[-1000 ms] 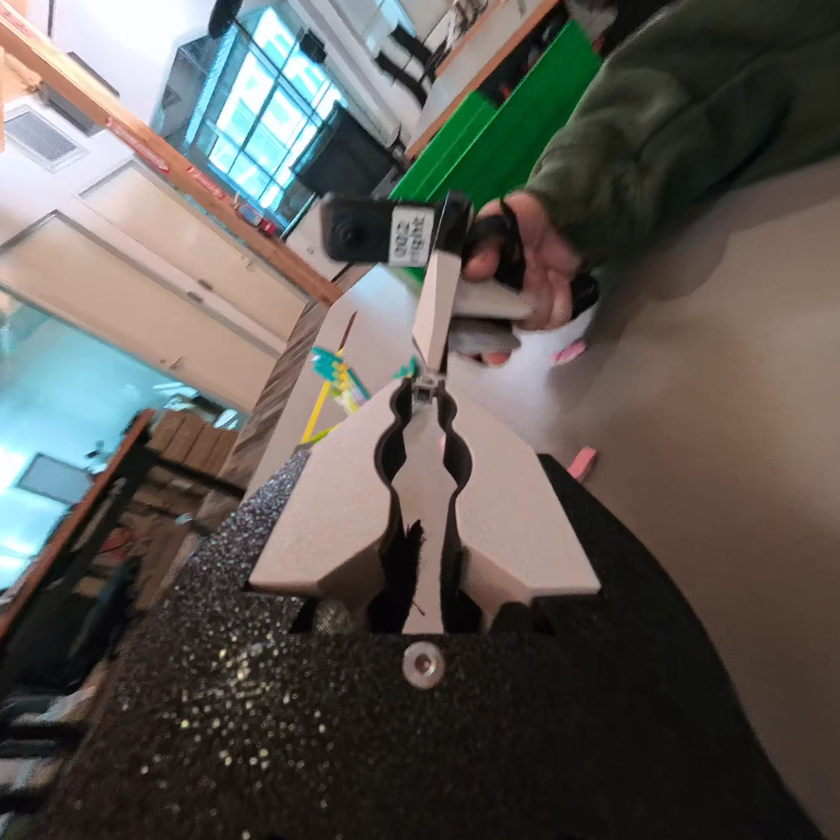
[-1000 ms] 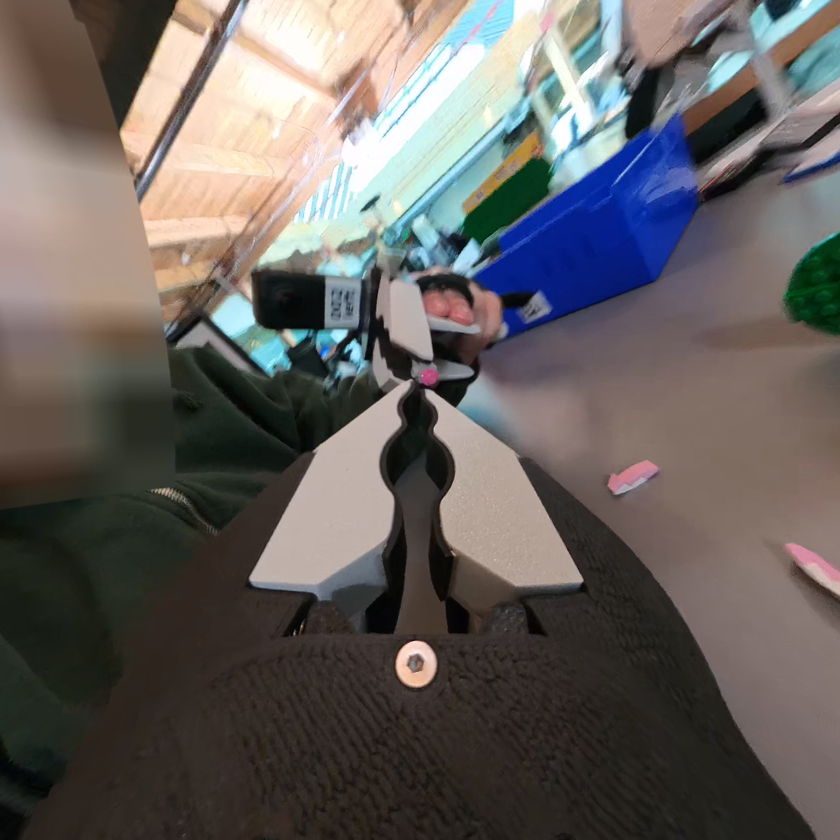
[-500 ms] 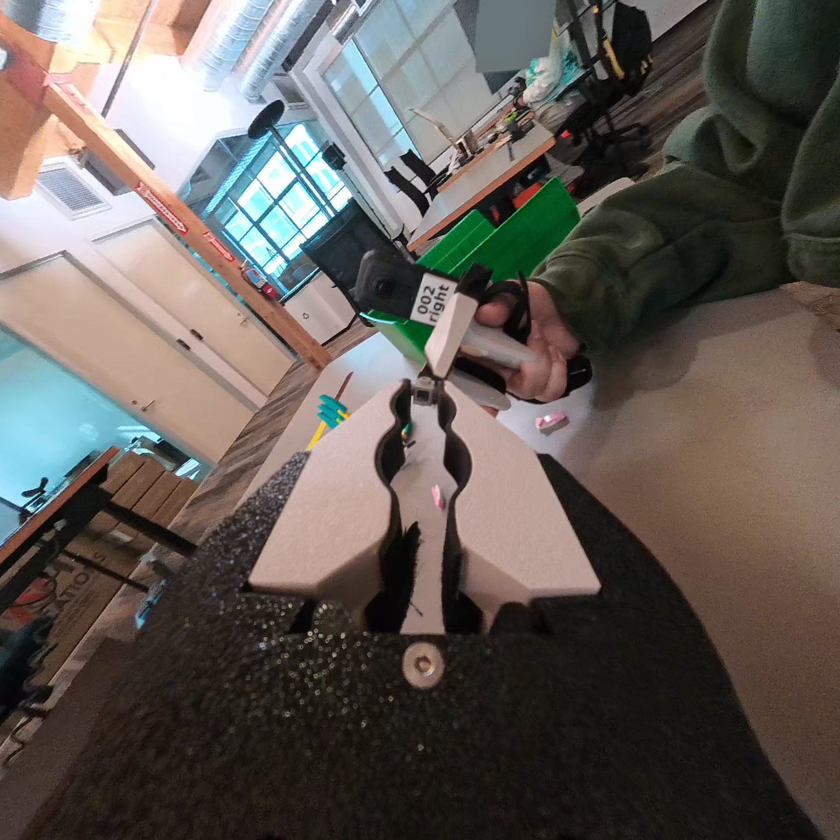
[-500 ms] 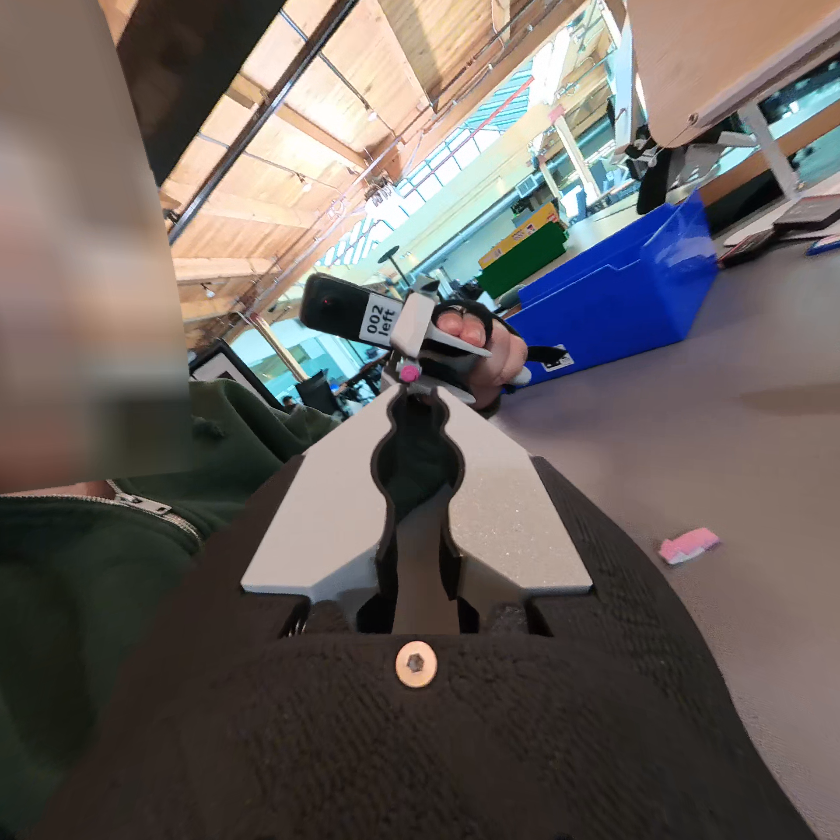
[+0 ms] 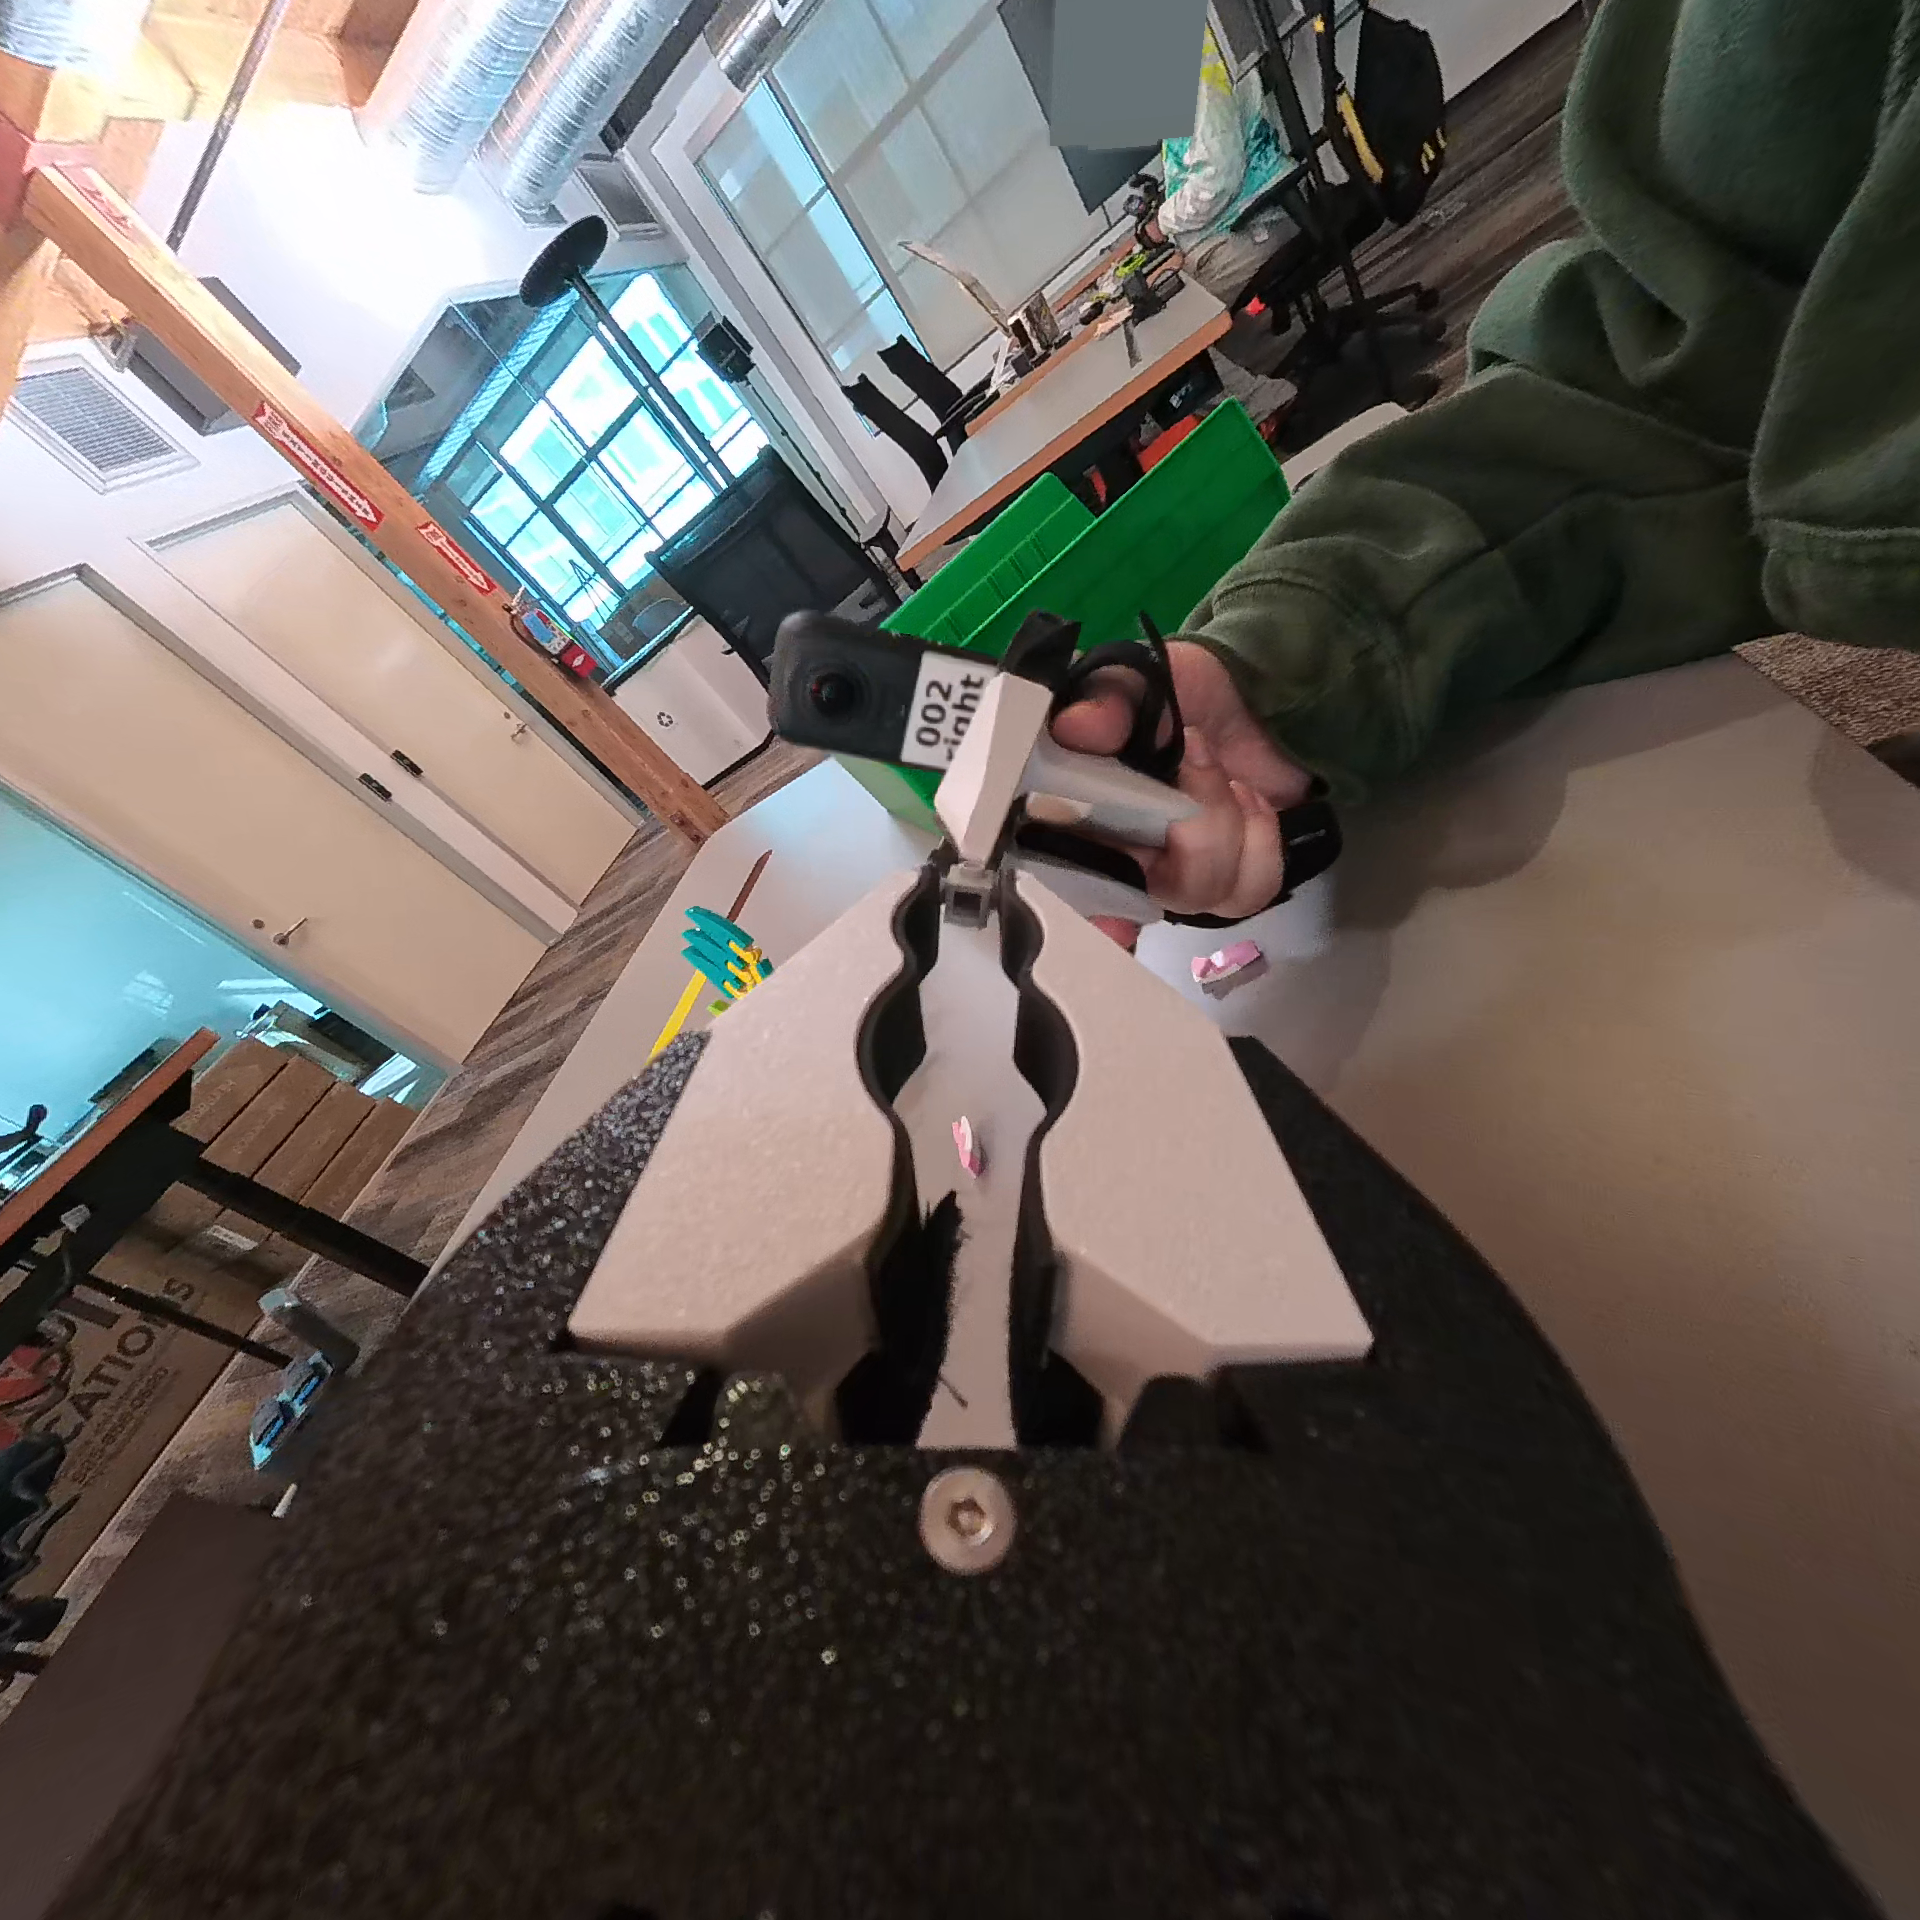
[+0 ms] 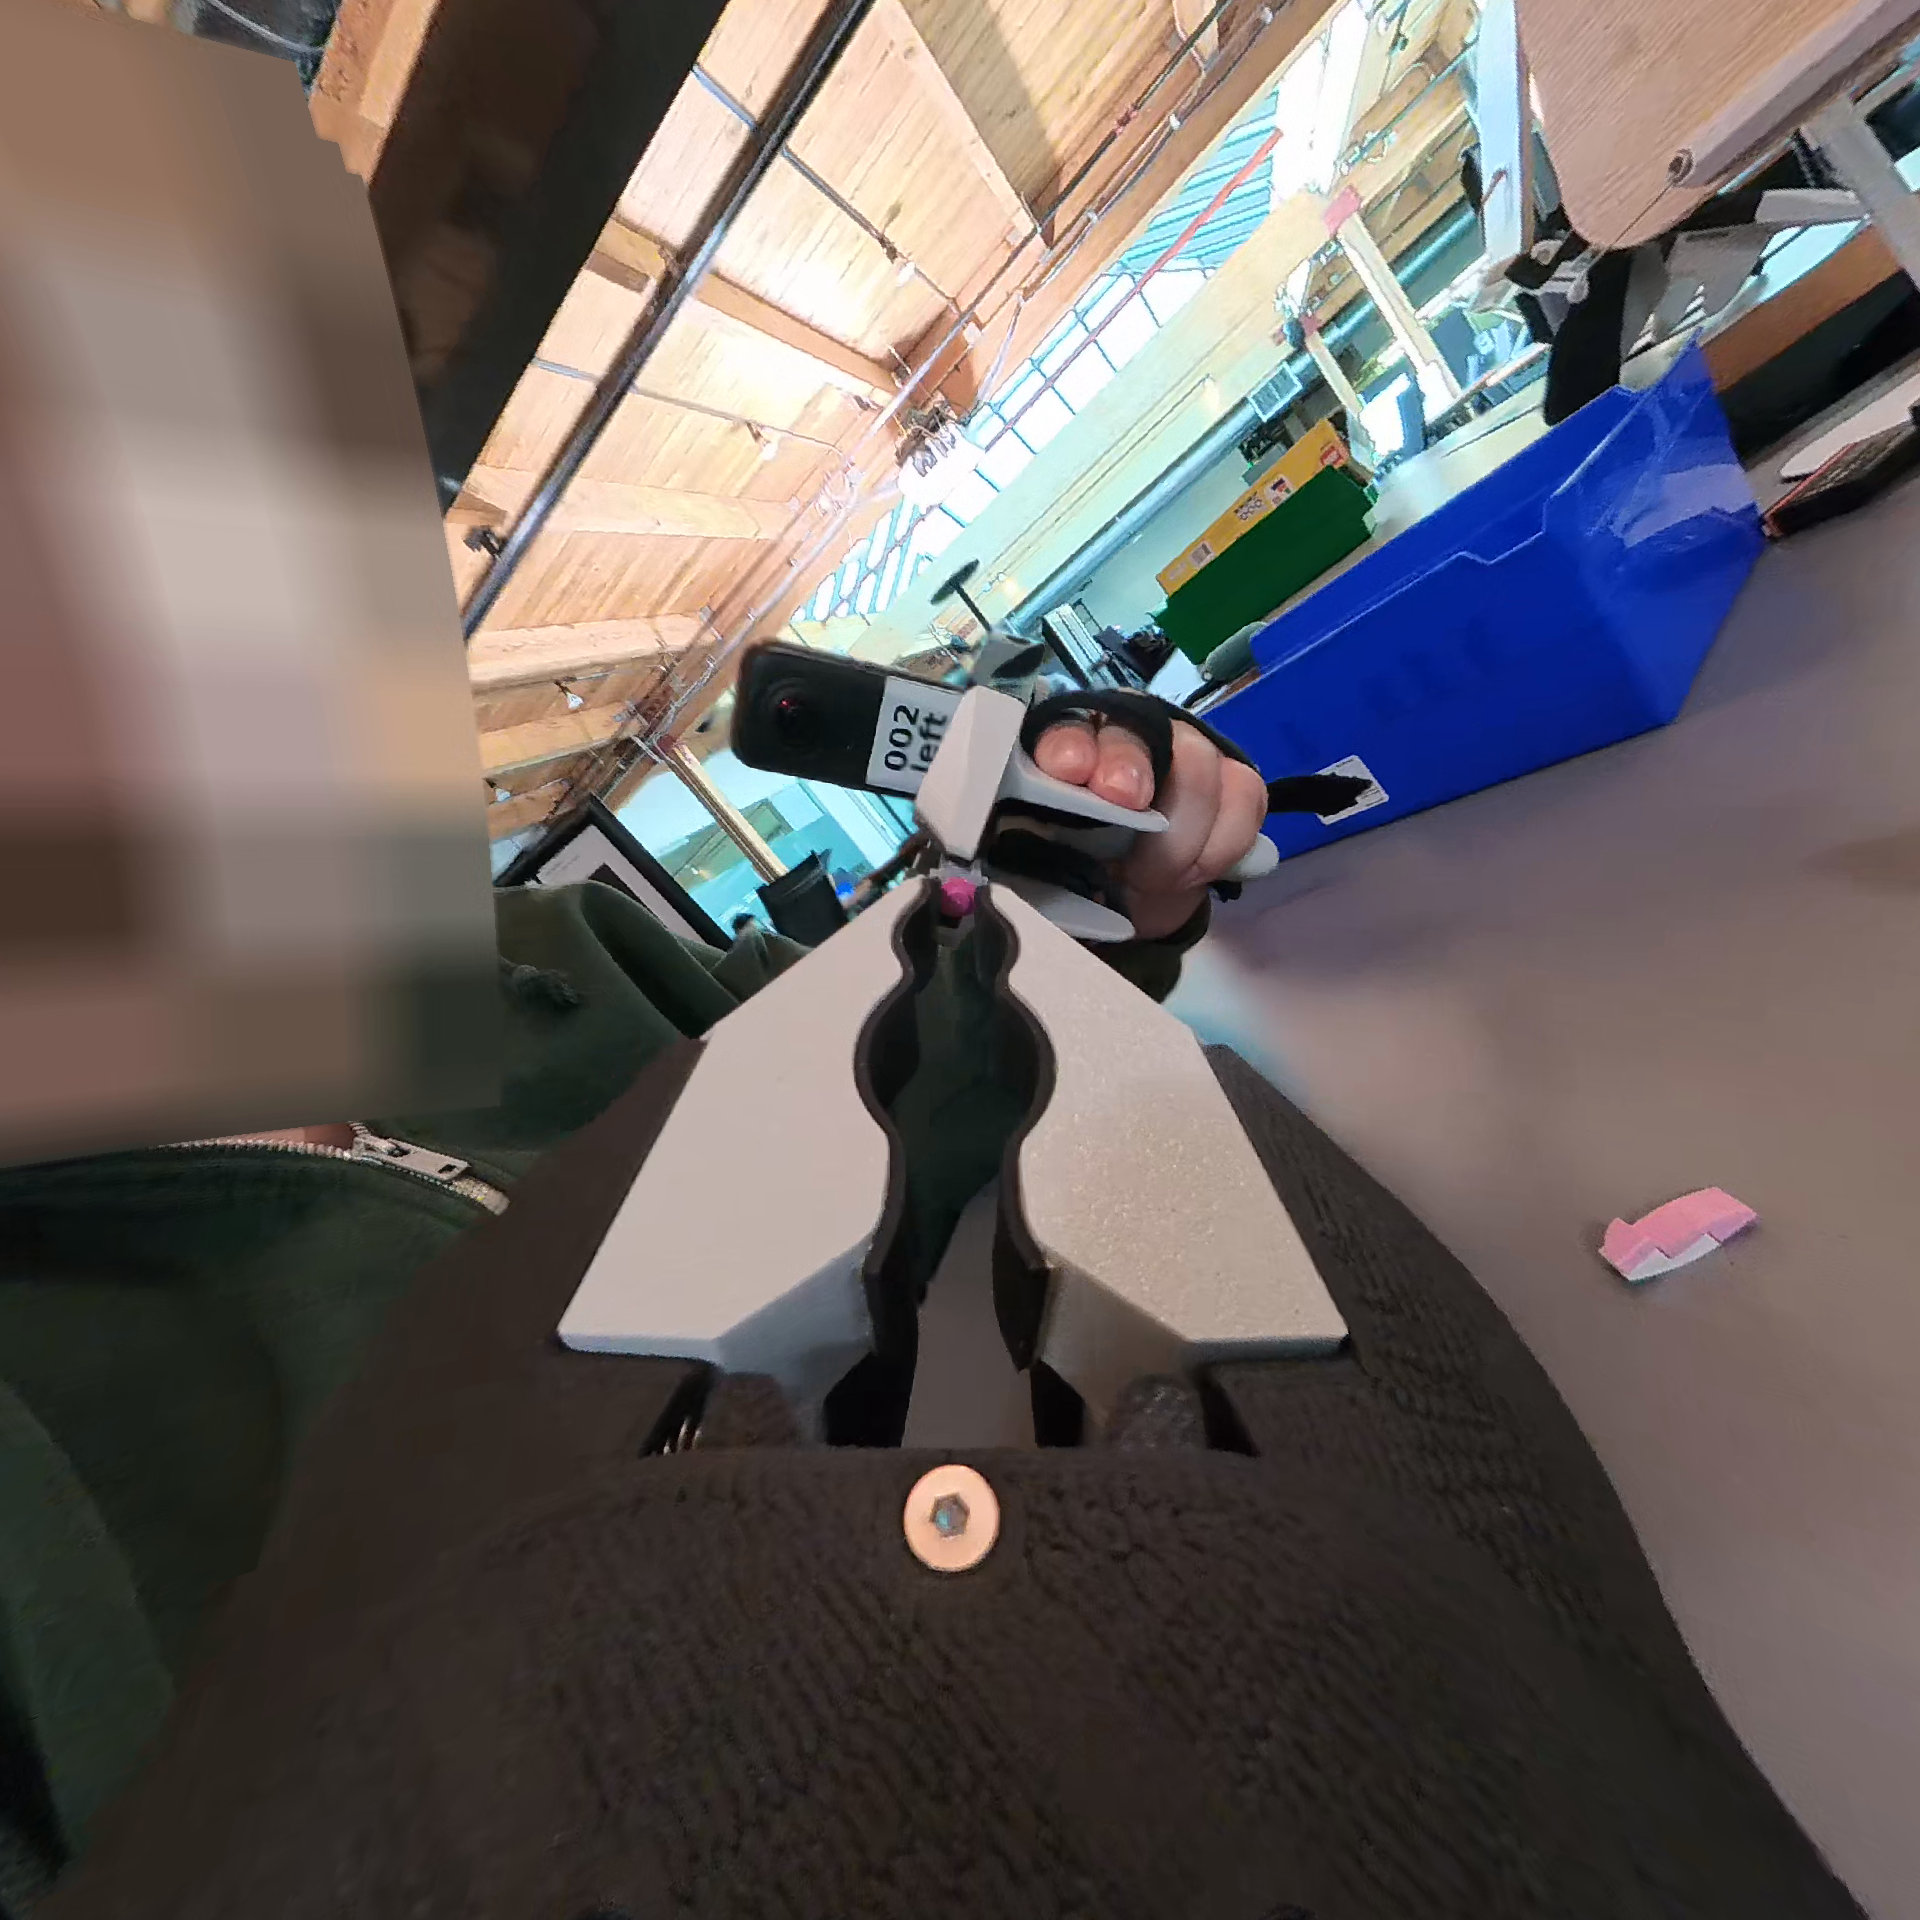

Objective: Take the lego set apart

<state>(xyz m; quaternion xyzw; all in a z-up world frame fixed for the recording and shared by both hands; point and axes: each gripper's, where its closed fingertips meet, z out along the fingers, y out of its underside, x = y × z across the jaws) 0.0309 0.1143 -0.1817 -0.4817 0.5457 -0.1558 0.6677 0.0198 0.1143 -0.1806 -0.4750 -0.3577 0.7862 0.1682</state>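
My left gripper (image 5: 966, 902) is shut on a small grey lego piece (image 5: 966, 908) at its fingertips. The right gripper (image 5: 979, 831) meets it tip to tip from the far side, held by a hand in a green sleeve. In the right wrist view my right gripper (image 6: 954, 902) is shut on the magenta end of the same small lego piece (image 6: 954, 891), and the left gripper (image 6: 951, 831) pinches it from beyond. Both are held above the grey table (image 5: 1610, 1143).
Loose pink pieces lie on the table (image 5: 1226, 958), (image 5: 966, 1143), (image 6: 1678, 1247). A teal and yellow lego cluster (image 5: 722, 956) sits near the far table edge. A green bin (image 5: 1091, 582) stands behind the right hand, a blue bin (image 6: 1507, 623) behind the left hand. Only a small space, under 4 cm, lies between the two pairs of fingers.
Both grippers stay joined tip to tip on the small piece while they swing and tilt together; the views have turned and sharpened. The green plate at the right view's edge has left the frame.
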